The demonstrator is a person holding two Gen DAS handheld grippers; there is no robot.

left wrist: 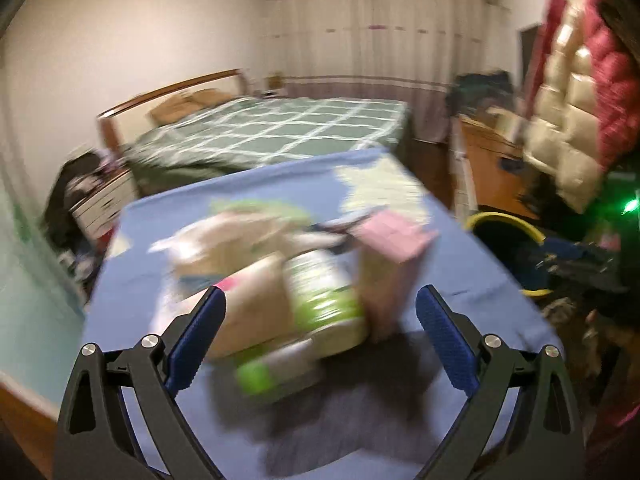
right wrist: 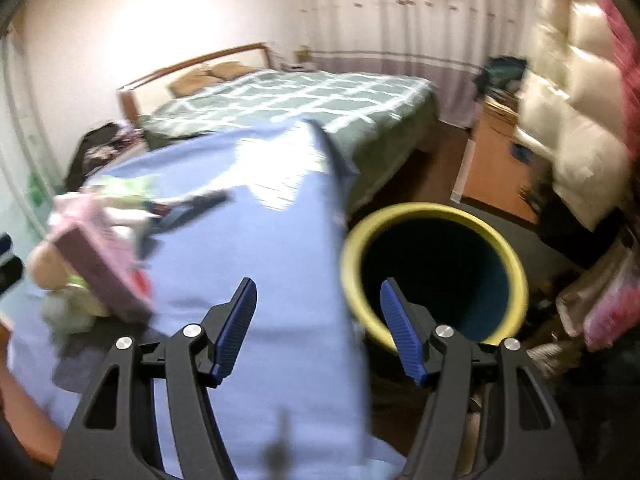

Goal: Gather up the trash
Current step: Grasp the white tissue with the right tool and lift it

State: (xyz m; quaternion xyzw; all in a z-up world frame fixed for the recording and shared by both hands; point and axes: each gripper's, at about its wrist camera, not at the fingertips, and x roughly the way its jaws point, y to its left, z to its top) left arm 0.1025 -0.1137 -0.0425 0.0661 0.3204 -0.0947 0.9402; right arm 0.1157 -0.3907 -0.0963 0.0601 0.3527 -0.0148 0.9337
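A blurred pile of trash lies on the blue-covered table (left wrist: 460, 280): a green and white bottle (left wrist: 320, 292), a brown paper bag (left wrist: 256, 308), a pink box (left wrist: 394, 264) and crumpled paper (left wrist: 224, 236). My left gripper (left wrist: 320, 316) is open, its jaws wide apart just in front of the bottle and bag, holding nothing. My right gripper (right wrist: 318, 320) is open and empty over the table's right edge (right wrist: 340, 264), beside a yellow-rimmed dark bin (right wrist: 432, 272). The pink box (right wrist: 100, 256) shows at the left of the right wrist view.
The bin (left wrist: 508, 240) stands on the floor right of the table. A bed with a green checked cover (left wrist: 280, 128) lies behind. A wooden cabinet (right wrist: 492, 160), bedding and clutter fill the right side. A dark cluttered stand (left wrist: 80, 200) is at the left.
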